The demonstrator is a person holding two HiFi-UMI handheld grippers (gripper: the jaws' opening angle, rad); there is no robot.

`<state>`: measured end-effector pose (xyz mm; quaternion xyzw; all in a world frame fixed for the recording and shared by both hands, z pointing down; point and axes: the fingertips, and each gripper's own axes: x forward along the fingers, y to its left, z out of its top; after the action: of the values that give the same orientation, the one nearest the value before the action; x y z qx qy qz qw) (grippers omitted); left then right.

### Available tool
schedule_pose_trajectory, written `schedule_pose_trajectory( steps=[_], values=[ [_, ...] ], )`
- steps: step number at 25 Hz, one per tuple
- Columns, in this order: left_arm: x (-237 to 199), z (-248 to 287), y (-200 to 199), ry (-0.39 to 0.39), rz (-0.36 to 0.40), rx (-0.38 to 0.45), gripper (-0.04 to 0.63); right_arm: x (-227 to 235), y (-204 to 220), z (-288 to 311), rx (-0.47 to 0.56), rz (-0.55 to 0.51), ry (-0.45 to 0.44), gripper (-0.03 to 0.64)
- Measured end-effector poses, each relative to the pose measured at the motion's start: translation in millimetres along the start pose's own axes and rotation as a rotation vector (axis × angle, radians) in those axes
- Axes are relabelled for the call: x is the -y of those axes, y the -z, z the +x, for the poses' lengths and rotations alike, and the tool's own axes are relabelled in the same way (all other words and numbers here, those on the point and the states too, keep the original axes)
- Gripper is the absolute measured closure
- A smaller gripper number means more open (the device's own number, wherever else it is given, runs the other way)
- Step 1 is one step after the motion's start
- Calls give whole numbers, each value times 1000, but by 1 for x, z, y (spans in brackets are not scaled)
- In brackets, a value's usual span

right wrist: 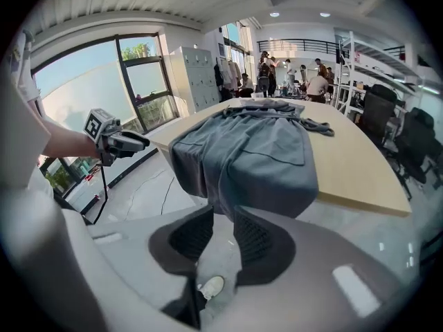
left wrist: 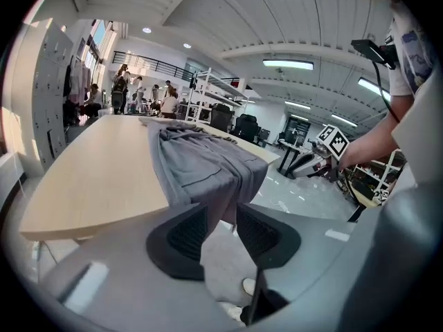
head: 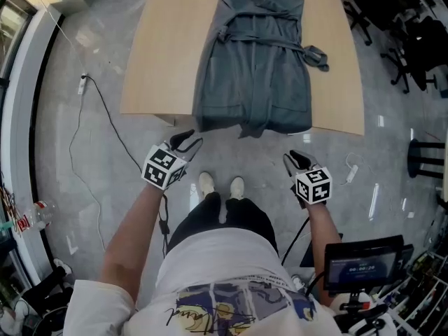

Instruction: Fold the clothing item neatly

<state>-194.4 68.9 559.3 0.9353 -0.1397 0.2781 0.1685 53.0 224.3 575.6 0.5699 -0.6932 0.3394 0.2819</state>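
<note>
Grey floor under both grippers, low in frame: left gripper [head: 187, 141] w/ jaws apart, nothing between; right gripper [head: 297, 159] same, empty. Just above them the grey robe [head: 252, 68] hangs its hem over the counter [head: 157, 61] edge, rest spread flat toward top centre, belt trailing right. Looks like approach step, no fold yet. Next: pinch one hem corner per gripper, lift evenly.

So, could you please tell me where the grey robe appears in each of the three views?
Head view: the grey robe lies top centre, hem over the near table edge.
Left gripper view: centre, hanging off the table edge.
Right gripper view: centre, slightly right.
Shared landmark: the pale wooden table under it.
</note>
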Motion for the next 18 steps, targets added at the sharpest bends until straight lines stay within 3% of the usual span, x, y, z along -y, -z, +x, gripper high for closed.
schedule_pose_trajectory(
  steps=[11,18],
  values=[
    [-25,37,61,-71,-107,-127,393,51,54,33,-35,116,-14,504],
    [-43,61,80,-84,-167,-193,309,92,65,67,-38,103,-6,449]
  ],
)
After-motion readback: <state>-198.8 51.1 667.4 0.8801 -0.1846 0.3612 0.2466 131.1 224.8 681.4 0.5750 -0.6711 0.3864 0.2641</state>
